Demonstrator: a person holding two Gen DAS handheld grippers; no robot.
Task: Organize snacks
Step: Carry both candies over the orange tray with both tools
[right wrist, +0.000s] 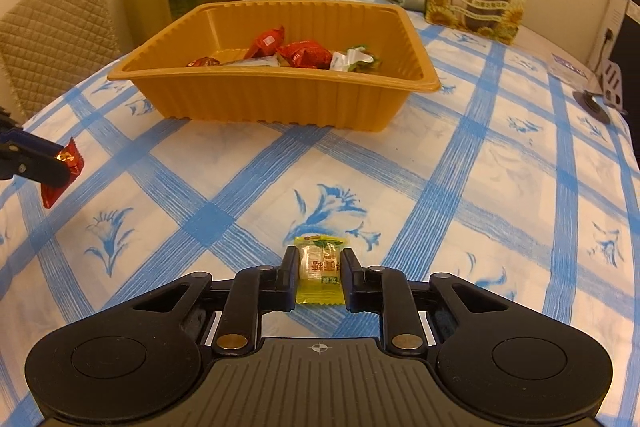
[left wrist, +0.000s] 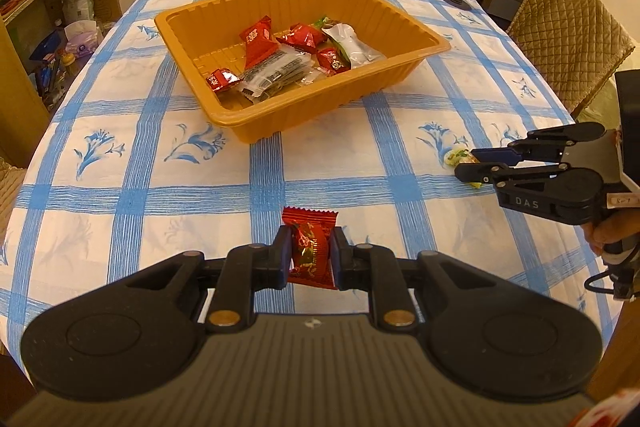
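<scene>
While level, left gripper (left wrist: 311, 254) pinching red candy (left wrist: 310, 247)

Orange tray (left wrist: 400, 67); red candy (left wrist: 310, 251); yellow candy (right wrist: 320, 275); blue-checked floral tablecloth (left wrist: 160, 195).

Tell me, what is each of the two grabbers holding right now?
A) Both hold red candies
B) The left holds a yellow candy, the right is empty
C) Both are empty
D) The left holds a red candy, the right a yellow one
D: the left gripper is closed on a red candy, and the right gripper is closed on a yellow candy, both short of the orange tray.
</scene>
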